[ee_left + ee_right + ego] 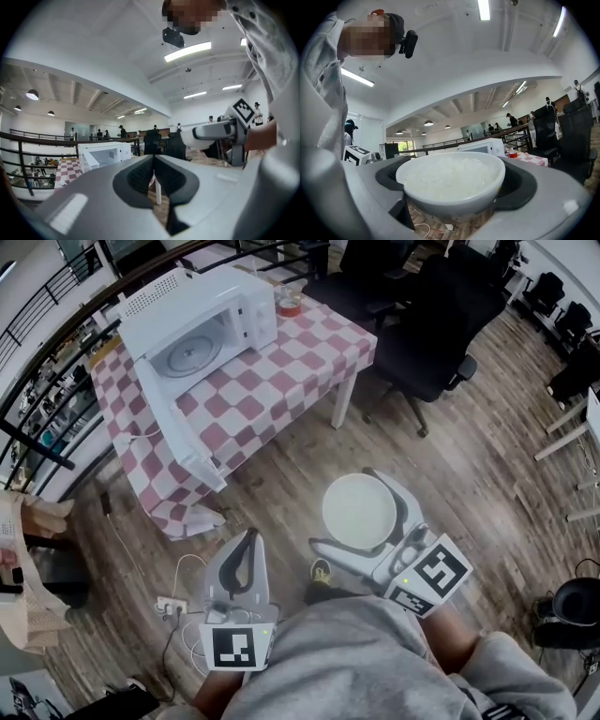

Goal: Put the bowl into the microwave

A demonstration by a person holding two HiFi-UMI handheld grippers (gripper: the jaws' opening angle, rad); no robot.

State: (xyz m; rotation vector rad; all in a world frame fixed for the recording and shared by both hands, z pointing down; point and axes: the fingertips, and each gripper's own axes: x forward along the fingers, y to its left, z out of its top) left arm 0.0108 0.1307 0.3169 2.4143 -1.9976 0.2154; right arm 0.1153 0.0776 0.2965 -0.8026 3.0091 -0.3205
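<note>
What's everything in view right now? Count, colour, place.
microwave: 1, white, door open, on the table's left end.
table: 1, red-and-white checked cloth, ahead of the person.
small container: 1, red, on the table, right of the microwave.
bowl: 1, white with white contents, held above the floor.
office chairs: several, black, beyond the table.
power strip: 1, white, on the wooden floor, lower left.
left tongs: 1, grey, shut, empty.
right tongs: 1, grey, shut on the bowl.
sweatshirt: 1, grey, bottom of head view.
</note>
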